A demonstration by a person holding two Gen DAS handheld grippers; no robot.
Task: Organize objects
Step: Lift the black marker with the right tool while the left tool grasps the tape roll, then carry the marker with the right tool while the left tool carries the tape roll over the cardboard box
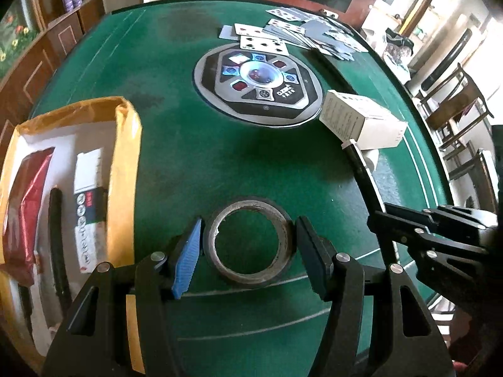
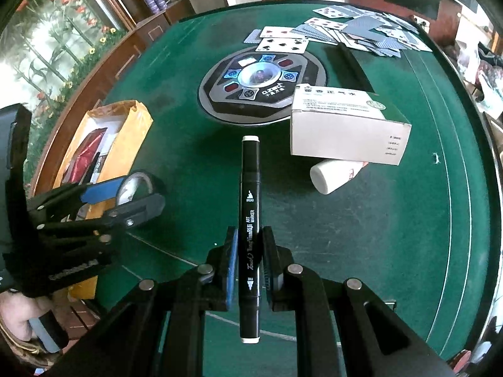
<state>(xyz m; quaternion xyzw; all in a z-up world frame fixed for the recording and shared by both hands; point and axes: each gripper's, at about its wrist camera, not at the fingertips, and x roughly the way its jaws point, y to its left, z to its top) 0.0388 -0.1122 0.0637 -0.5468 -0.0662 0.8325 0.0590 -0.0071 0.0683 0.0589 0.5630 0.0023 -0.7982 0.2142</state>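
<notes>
On green felt table (image 1: 195, 163), scattered playing cards (image 1: 301, 36), wooden cabinets (image 1: 37, 62) behind

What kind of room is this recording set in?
Probably a home games room: a green felt card table with a central dice console, scattered playing cards, and wooden cabinets alongside.

1. Daylight pours in from the right side of the left wrist view, totally blowing out the windows (image 1: 471, 40) there.
2. The green table (image 1: 220, 157) is evenly lit, shadows pretty soft.
3. Heavy fisheye bend plus black corners in both views.
4. The glossy center console (image 2: 261, 78) catches glare; edges go smeary.
</notes>
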